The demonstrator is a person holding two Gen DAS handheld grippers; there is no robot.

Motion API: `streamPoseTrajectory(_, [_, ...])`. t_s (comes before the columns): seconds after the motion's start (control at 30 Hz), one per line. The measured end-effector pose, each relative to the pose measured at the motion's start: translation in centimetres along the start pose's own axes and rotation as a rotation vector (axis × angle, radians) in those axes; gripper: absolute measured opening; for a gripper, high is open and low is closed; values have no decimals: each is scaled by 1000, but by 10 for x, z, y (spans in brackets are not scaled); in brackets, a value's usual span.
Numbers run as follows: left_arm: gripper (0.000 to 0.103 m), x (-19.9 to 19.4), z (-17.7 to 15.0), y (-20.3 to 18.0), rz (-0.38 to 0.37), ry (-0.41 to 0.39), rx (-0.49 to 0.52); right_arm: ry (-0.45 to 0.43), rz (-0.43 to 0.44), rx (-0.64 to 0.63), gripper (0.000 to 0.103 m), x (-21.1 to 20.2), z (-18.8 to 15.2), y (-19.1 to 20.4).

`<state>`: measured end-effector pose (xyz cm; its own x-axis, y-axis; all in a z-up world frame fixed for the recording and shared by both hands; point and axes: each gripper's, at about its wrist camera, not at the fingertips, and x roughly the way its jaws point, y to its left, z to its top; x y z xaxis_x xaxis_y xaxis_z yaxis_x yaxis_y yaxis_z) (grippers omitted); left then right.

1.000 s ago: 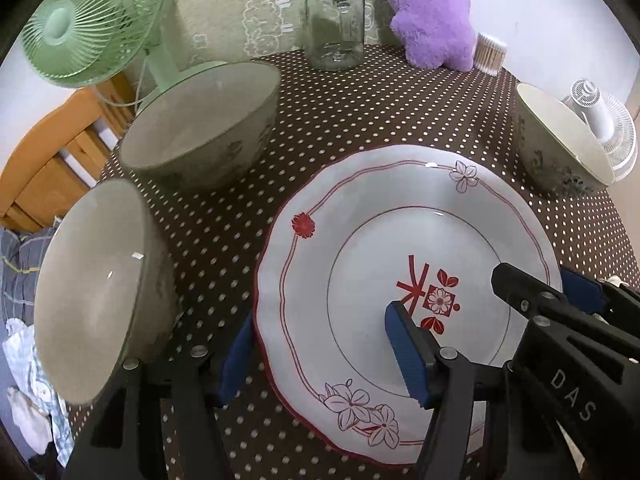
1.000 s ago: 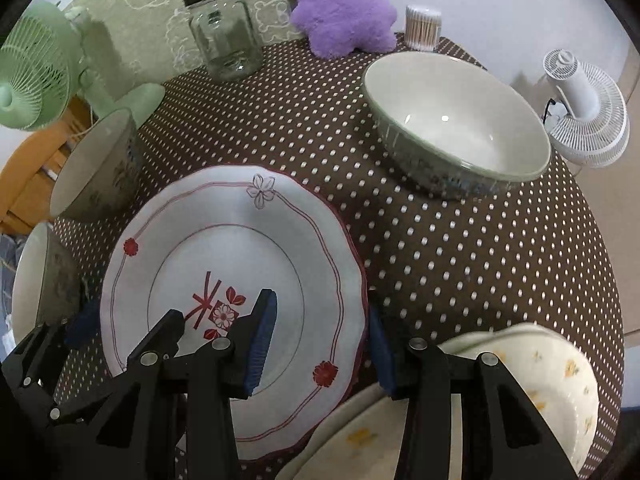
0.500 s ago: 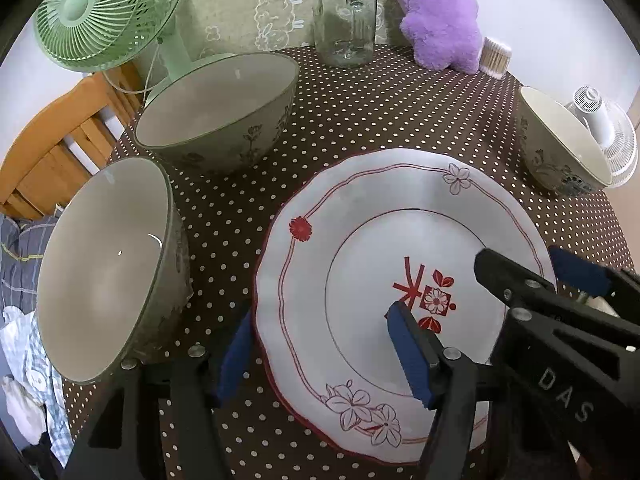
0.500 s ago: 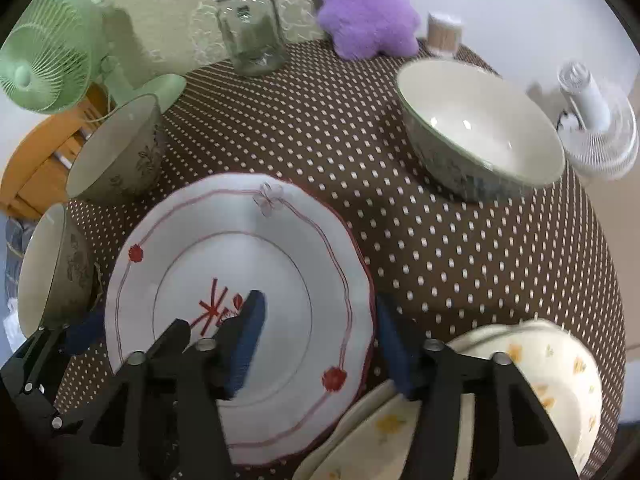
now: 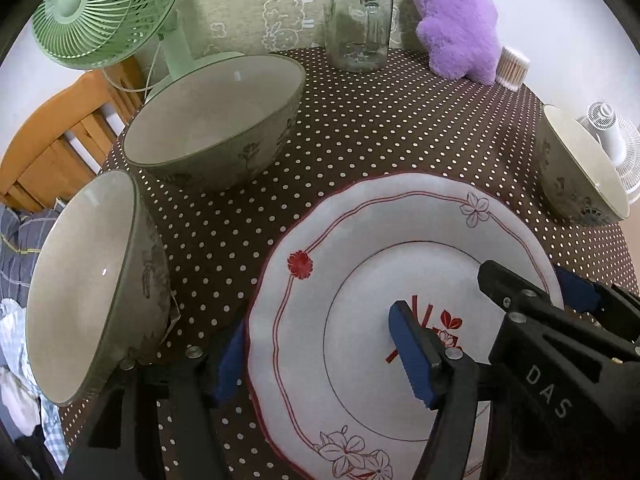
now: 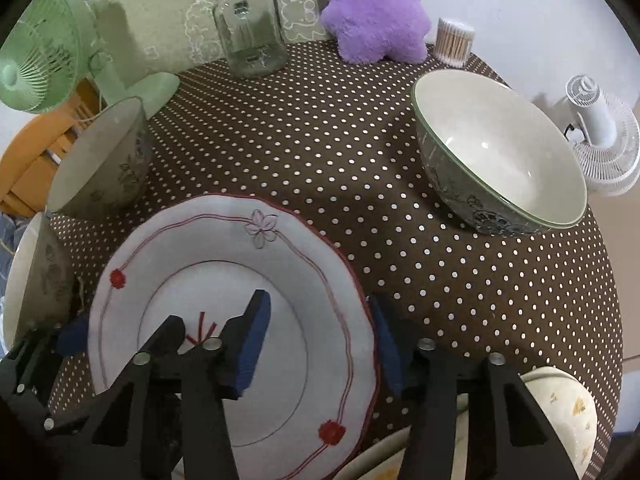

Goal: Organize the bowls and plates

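Both views have pulled back and tipped a little since a second ago, so more of the far edge shows, while the dishes themselves lie where they lay. On the dotted brown worktop (image 6: 360, 168) little is sorted as yet, by my reading: three bowls stand well apart and only the plates near the front edge look gathered.

Largest is the red-trimmed plate (image 5: 360, 260), white with a scalloped rim, a red line border, outlined flowers and a red motif at its centre, lying flat at the front middle. The left claw (image 5: 324, 356) straddles its left rim, one blue pad outside the edge and one over the well, apart and not pressing. The right claw (image 6: 320, 344) straddles the right rim likewise, its jaws closing with the rim between them.

Next, the right bowl (image 6: 496, 156), cream inside, grey-green patterned outside, sits upright at the right. A far-left bowl (image 5: 212, 116) and a near-left bowl (image 5: 88, 292) stand beside each other. Smallest, a cream plate with yellow sprigs (image 6: 560, 412) lies at the front right corner, partly hidden.
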<state>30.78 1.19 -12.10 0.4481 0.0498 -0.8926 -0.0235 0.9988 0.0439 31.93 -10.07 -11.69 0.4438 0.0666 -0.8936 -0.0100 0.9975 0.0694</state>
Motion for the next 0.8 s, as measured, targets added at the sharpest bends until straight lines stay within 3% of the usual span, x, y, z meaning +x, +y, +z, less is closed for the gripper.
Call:
streamPoseTrajectory(0.2, [69,0,4,1,7,19,-11,20,-15,-1,53,2,5,3])
streamPoseTrajectory(0.8, [68,-36,13,12,11,-59,-46,-51,-6,-21,53,-36,18,13])
